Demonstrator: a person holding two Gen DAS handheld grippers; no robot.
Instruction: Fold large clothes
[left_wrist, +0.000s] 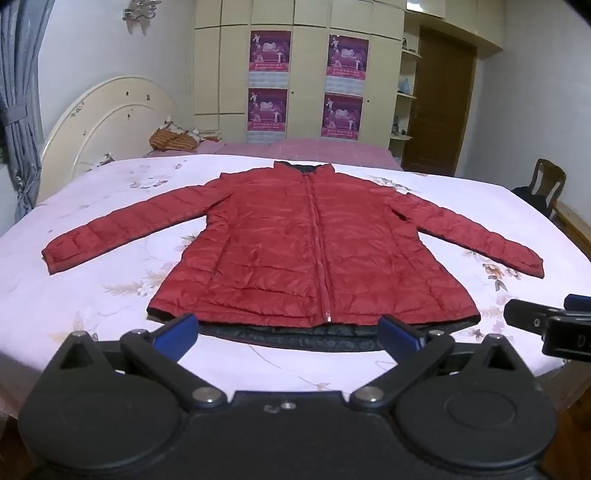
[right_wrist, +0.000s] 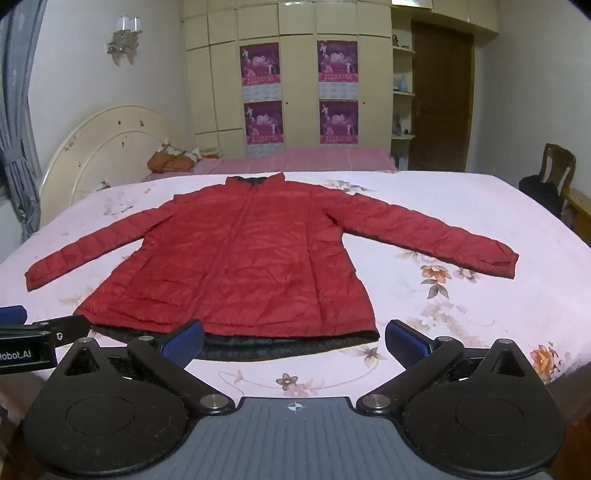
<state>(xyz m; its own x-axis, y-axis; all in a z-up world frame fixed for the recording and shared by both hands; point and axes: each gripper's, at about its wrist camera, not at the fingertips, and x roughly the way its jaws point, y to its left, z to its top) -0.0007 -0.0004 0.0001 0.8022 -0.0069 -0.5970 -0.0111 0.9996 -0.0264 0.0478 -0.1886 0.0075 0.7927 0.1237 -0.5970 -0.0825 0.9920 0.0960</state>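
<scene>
A red quilted jacket (left_wrist: 295, 243) lies flat and zipped on the bed, both sleeves spread out to the sides, collar at the far end. Its dark lining shows along the near hem. My left gripper (left_wrist: 288, 334) hovers open just short of the hem, nothing between its blue pads. In the right wrist view the same jacket (right_wrist: 236, 266) lies left of centre. My right gripper (right_wrist: 293, 341) is open over the sheet near the hem's right corner, holding nothing. Each gripper shows at the edge of the other's view.
The bed has a pale pink floral sheet (left_wrist: 110, 295) and a cream headboard (left_wrist: 107, 114) at far left. An orange bundle (left_wrist: 173, 142) lies near the headboard. A cream wardrobe with posters (left_wrist: 306, 81) stands behind, and a wooden chair (left_wrist: 546, 184) at right.
</scene>
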